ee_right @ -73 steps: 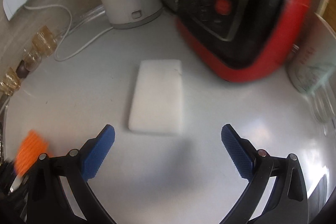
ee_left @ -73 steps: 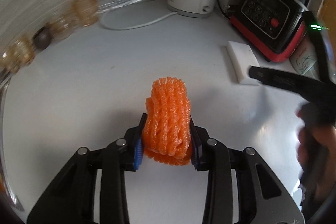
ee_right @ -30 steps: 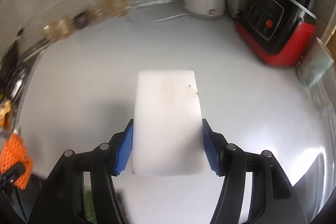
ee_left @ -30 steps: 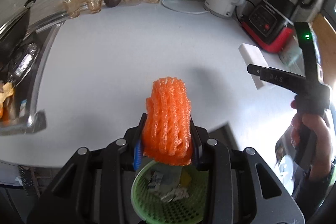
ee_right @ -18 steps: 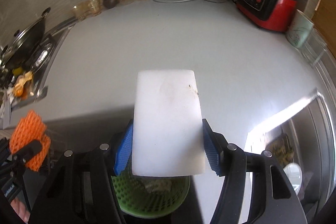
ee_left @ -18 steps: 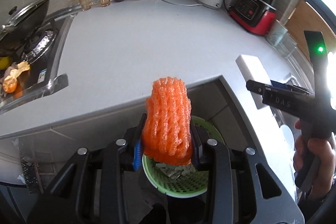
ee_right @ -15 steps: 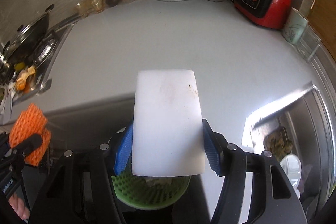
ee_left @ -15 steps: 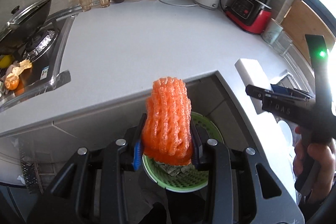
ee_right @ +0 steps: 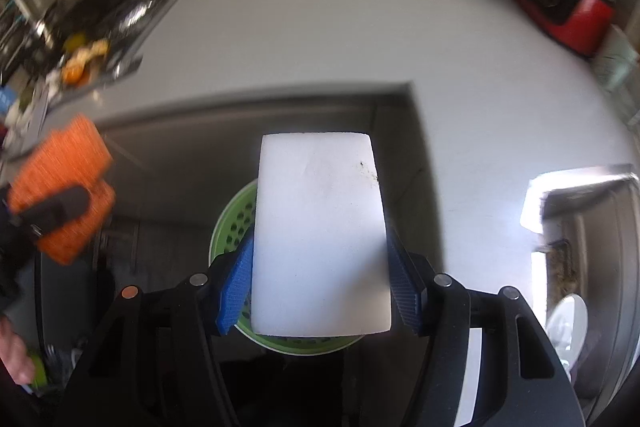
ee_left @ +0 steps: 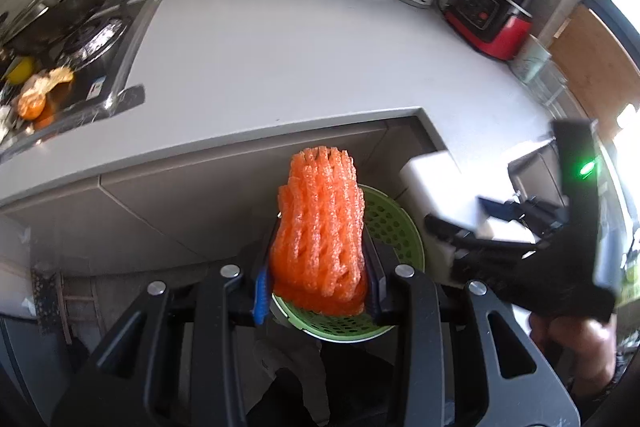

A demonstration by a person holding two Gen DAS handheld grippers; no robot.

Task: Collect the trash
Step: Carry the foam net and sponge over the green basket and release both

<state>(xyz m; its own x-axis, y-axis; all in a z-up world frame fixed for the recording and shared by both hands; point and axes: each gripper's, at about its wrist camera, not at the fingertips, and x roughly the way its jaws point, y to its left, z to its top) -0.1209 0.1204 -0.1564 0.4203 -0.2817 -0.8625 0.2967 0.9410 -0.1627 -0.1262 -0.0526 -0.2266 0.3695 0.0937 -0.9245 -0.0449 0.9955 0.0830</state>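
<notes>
Now my left gripper (ee_left: 318, 291) clamps the orange foam net (ee_left: 320, 231) and my right gripper (ee_right: 318, 291) the white foam block (ee_right: 320, 227), both upright directly over the green bin (ee_left: 396, 231) below the counter edge (ee_left: 240, 143)

You had no text to read in either view. The red blender (ee_left: 489, 13) at the back of the desk (ee_left: 280, 67) showed a dark panel with a red button, but its markings were too small and blurred. A small sticker (ee_left: 95, 90) by the stove was also illegible. The only sign was a green light (ee_left: 586, 169) glowing on the right tool's black body.
</notes>
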